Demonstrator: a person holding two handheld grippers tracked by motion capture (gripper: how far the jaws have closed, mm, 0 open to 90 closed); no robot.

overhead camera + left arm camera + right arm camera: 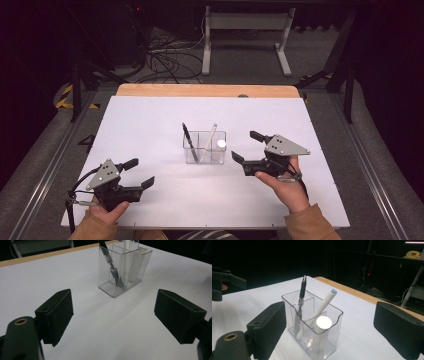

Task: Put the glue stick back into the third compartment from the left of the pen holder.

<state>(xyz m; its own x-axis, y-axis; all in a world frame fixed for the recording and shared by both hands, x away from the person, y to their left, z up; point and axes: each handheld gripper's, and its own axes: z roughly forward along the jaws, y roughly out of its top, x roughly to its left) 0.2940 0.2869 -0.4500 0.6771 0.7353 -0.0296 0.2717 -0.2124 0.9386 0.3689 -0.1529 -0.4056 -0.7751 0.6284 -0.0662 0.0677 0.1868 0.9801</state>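
Observation:
A clear plastic pen holder (205, 148) with several compartments stands at the middle of the white table (150, 120). In it lean a black pen (188, 141) and a white pen (211, 136), and beside them stands a white round-capped stick (221, 144). My left gripper (140, 173) is open near the front left, well short of the holder (125, 267), with nothing between its jaws (113, 317). My right gripper (245, 146) is open just right of the holder (332, 340). Its jaws (333, 326) are wide and apart from the black pen (302, 293), white pen (325, 302) and white cap (323, 322).
A wooden strip (207, 90) runs along the table's far edge. Beyond it, a white desk frame (245, 35) and loose cables (165, 57) sit on the dark floor. Bare white surface surrounds the holder on all sides.

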